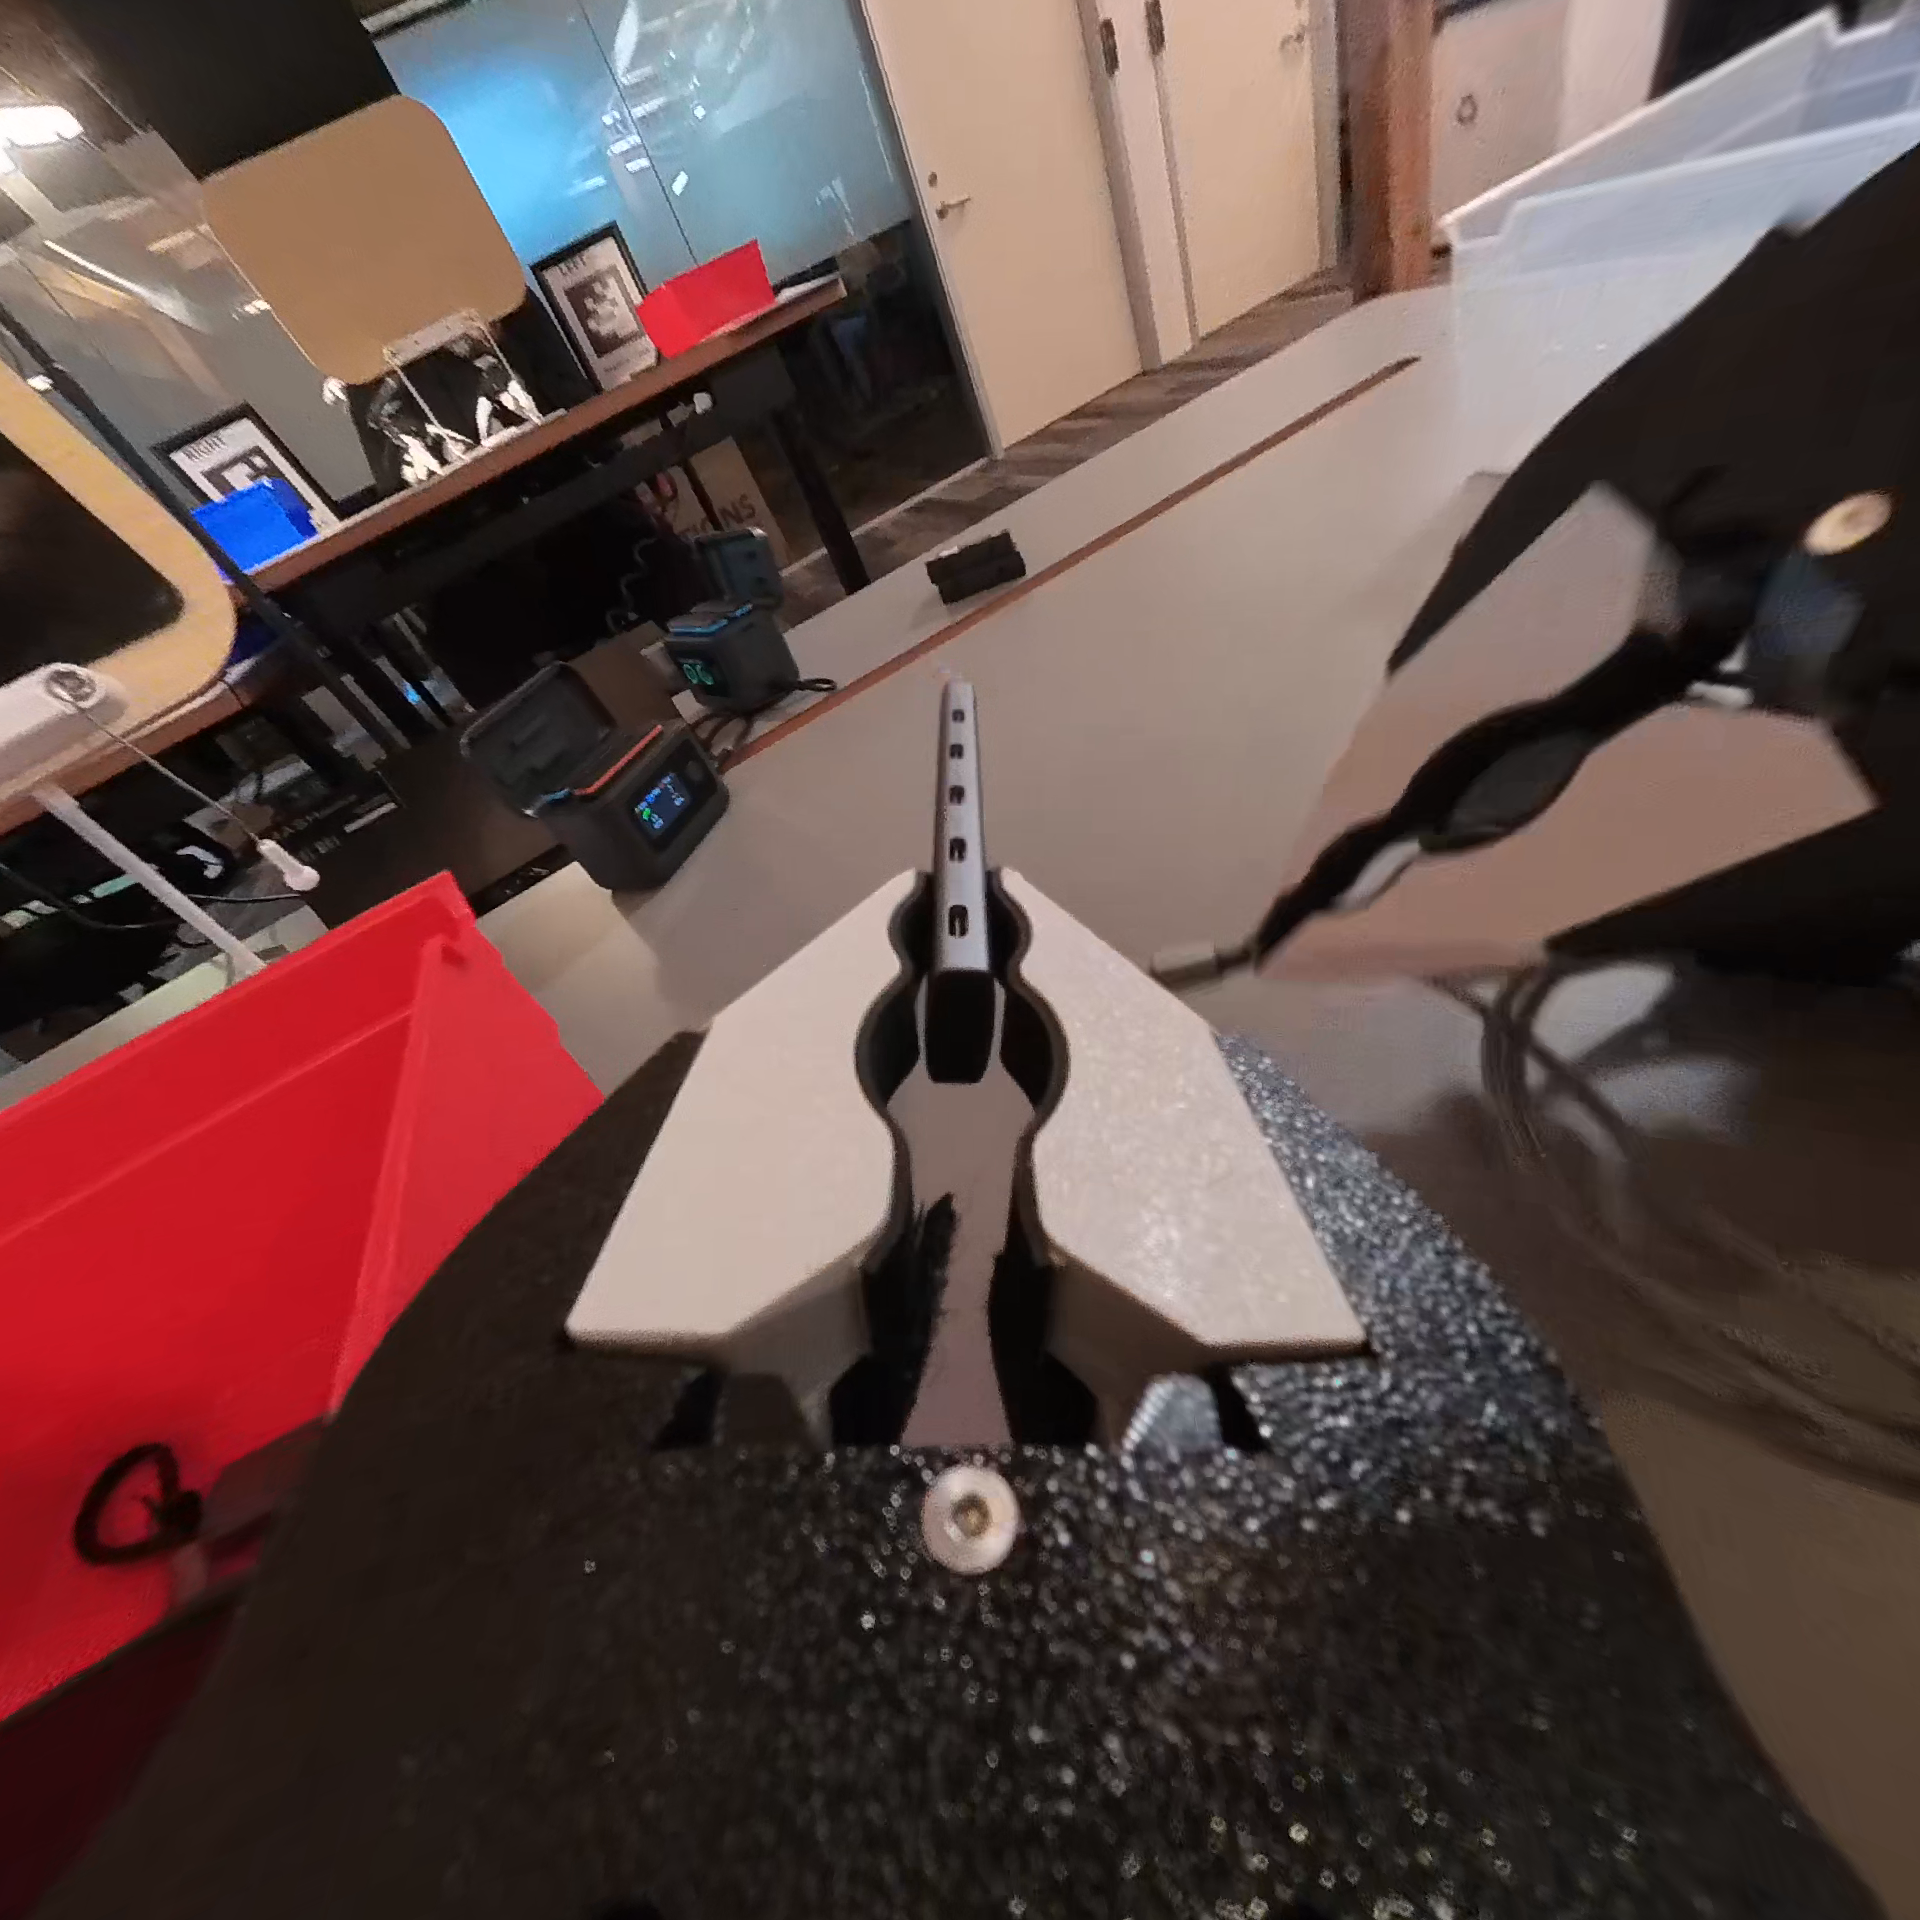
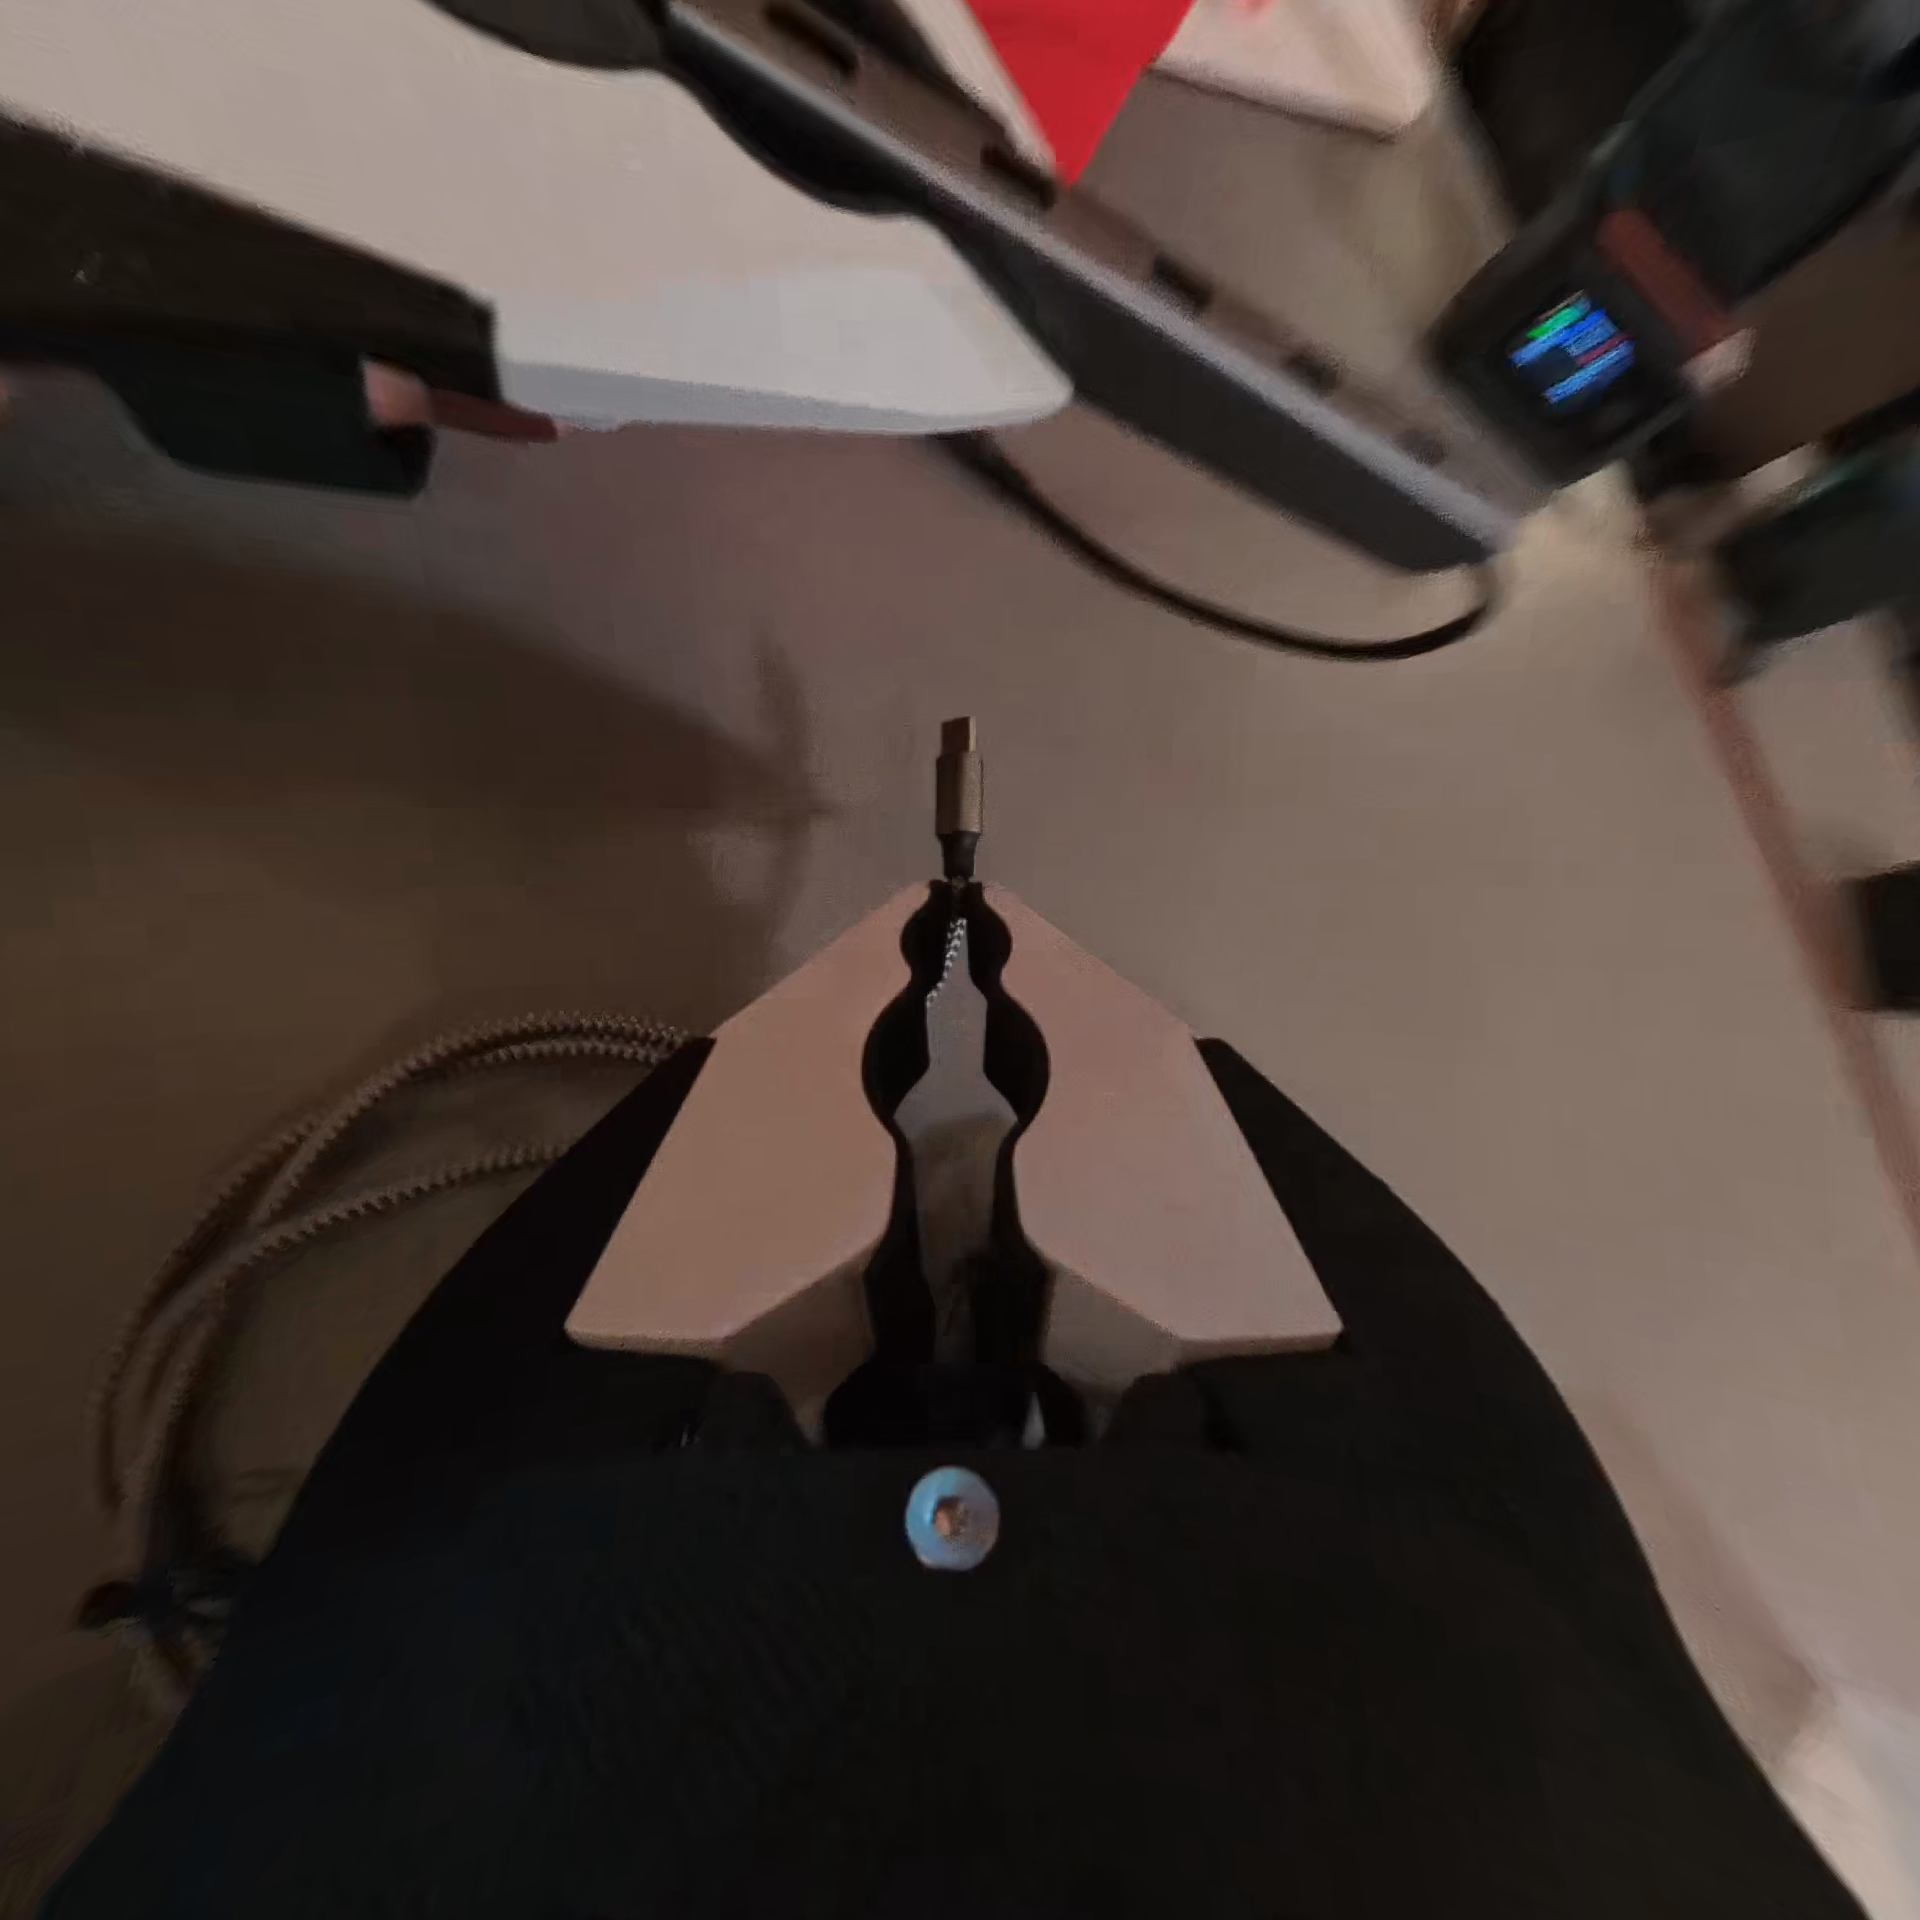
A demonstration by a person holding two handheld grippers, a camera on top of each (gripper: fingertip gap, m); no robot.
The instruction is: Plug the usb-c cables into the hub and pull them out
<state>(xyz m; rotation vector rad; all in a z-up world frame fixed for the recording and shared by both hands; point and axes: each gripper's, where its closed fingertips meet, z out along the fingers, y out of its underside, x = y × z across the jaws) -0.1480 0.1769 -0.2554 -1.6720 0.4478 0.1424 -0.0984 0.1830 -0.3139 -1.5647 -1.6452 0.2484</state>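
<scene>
My left gripper [image 1: 961,899] is shut on a slim grey hub [image 1: 958,790] and holds it on edge above the table, its row of ports facing up. My right gripper [image 2: 958,885] is shut on a braided usb-c cable [image 2: 395,1101] just behind its metal plug [image 2: 961,784], which sticks out forward. In the left wrist view the right gripper [image 1: 1262,940] comes in from the right, with the plug [image 1: 1195,956] a short way right of the hub and apart from it. In the right wrist view the hub [image 2: 1195,364] runs diagonally across the top, above the plug.
A red bin [image 1: 229,1195] stands close on the left. Two power stations with lit screens [image 1: 634,810] sit at the table's left edge. The hub's own black lead [image 2: 1247,613] loops on the beige table [image 1: 1143,644]. White bins [image 1: 1621,208] stand far right. There is about 8 cm between the tips of the two grippers.
</scene>
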